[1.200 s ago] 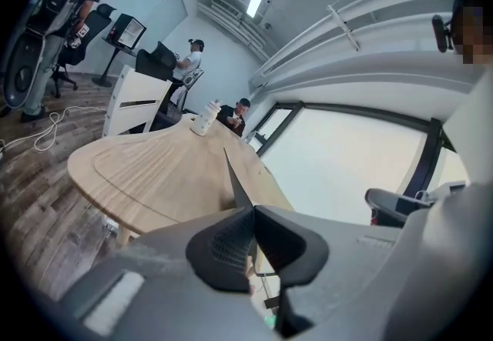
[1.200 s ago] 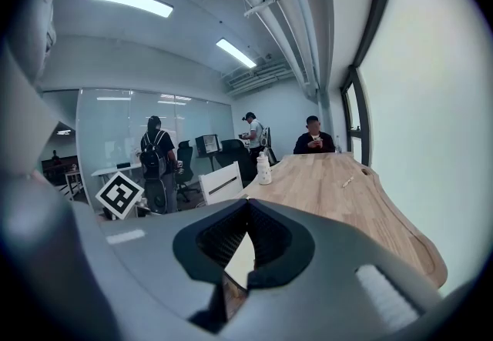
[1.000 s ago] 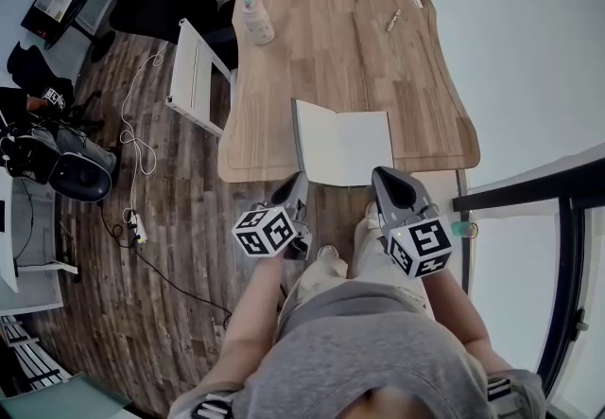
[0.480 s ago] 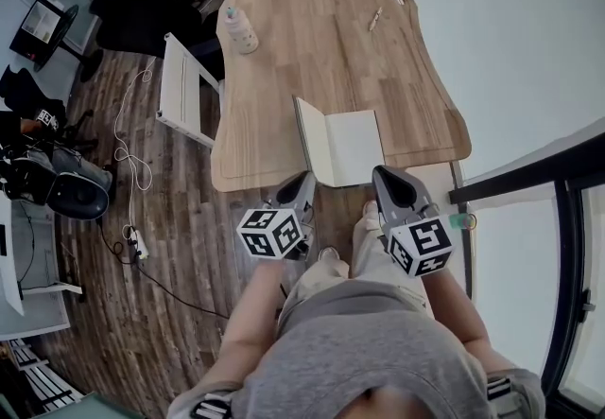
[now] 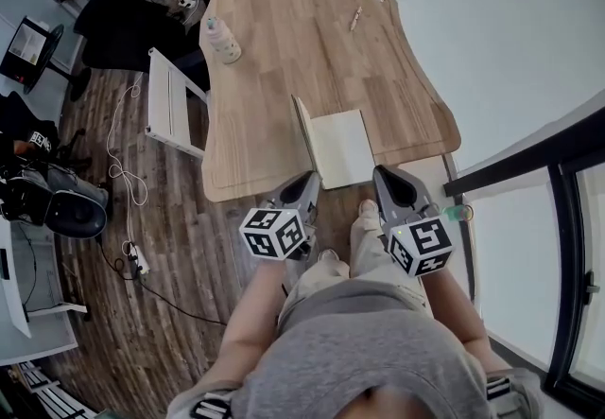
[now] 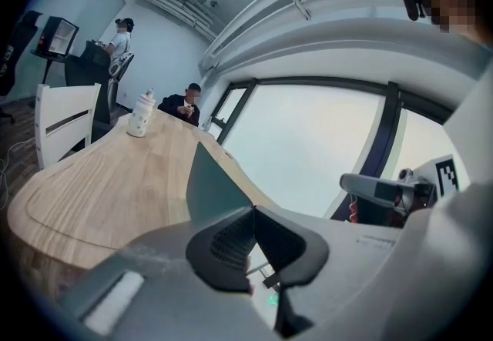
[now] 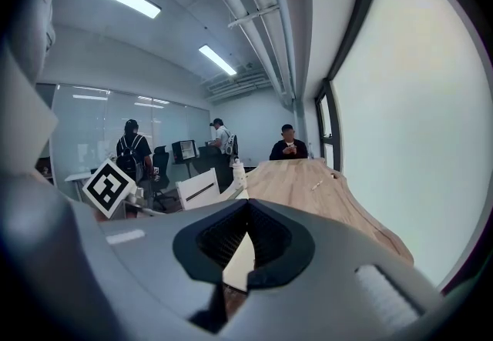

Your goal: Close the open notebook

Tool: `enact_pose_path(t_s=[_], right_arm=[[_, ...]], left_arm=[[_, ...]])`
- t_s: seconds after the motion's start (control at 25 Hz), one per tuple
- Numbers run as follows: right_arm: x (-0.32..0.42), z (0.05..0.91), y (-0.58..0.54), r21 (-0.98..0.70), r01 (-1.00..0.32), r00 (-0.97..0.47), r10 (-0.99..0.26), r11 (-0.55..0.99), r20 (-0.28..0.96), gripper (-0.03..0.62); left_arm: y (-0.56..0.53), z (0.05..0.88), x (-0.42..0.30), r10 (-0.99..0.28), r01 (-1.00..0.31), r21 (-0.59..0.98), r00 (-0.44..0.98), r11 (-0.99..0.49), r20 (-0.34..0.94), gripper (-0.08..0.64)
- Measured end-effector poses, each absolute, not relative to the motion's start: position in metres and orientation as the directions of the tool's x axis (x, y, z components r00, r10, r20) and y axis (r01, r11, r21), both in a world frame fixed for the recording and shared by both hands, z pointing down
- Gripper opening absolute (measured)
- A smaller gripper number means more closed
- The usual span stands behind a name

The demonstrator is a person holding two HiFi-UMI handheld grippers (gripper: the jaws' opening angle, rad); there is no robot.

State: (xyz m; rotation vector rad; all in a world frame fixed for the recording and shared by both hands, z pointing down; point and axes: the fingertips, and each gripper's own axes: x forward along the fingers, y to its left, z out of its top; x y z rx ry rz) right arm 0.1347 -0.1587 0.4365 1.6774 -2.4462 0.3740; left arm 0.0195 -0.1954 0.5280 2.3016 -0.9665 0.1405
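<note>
The open notebook [image 5: 342, 148] lies on the wooden table [image 5: 274, 48] at its near edge, white page up. Its left cover [image 5: 302, 129] stands nearly upright and shows as a dark sheet [image 6: 209, 184] in the left gripper view. My left gripper [image 5: 304, 188] hangs just short of the table edge, near the notebook's near left corner. Its jaws meet at the tip, shut on nothing [image 6: 253, 208]. My right gripper [image 5: 389, 183] is level with it, by the notebook's near right corner, also shut and empty [image 7: 248, 202]. Neither touches the notebook.
A white bottle [image 5: 224, 39] stands at the table's far left, and a pen [image 5: 355, 18] lies far right. A white chair [image 5: 168, 103] stands left of the table. A window wall runs along the right. People sit and stand at the far end.
Both grippers have edged forward towards the table's near edge and the notebook. The left one has rolled a little. Both pairs of jaws stay shut.
</note>
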Motion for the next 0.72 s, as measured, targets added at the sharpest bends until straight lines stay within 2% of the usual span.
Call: enact_pose_path(t_s=[0.72], right_arm=[[0.177, 0.437, -0.150, -0.119, -0.961, -0.273, -0.924, 0.250, 0.268, 0.002]], left_arm=[[-0.192, 0.537, 0.087, -0.507, -0.600, 0.533, 0.796, -0.597, 0.329, 0.012]])
